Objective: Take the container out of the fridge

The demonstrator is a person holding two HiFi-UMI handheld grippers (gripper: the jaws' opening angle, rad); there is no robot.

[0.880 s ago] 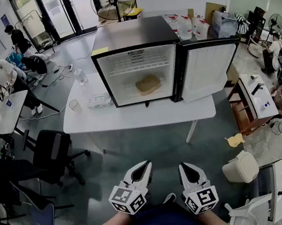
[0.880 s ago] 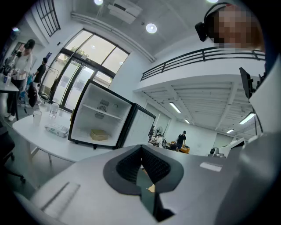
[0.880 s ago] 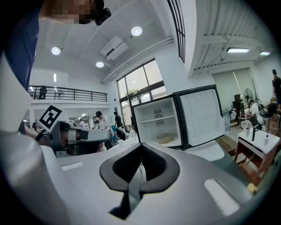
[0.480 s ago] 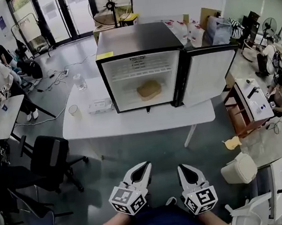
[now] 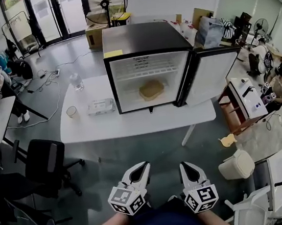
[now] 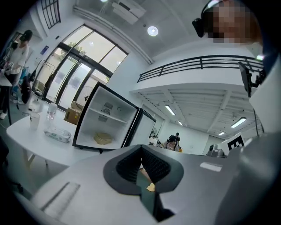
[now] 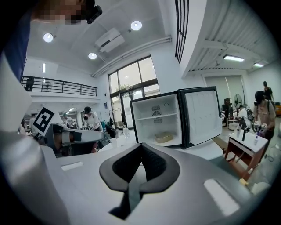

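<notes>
A small black fridge (image 5: 144, 37) stands on the white table (image 5: 132, 123), its door (image 5: 213, 76) swung open to the right. Inside on the floor of the fridge lies a tan container (image 5: 151, 89), also seen in the left gripper view as the container (image 6: 103, 139) and in the right gripper view as the container (image 7: 163, 138). My left gripper (image 5: 143, 166) and right gripper (image 5: 183, 166) are held close to my body, well short of the table. Both are shut with nothing between the jaws.
On the table left of the fridge lie a packet of wipes (image 5: 101, 107), a cup (image 5: 71, 112) and a bottle (image 5: 76, 82). A black office chair (image 5: 44, 163) stands at the left, a white bin (image 5: 236, 164) at the right. People sit at both sides.
The view has shifted slightly, so the fridge and table sit a little more to the right and nearer. Both grippers keep their place, shut.
</notes>
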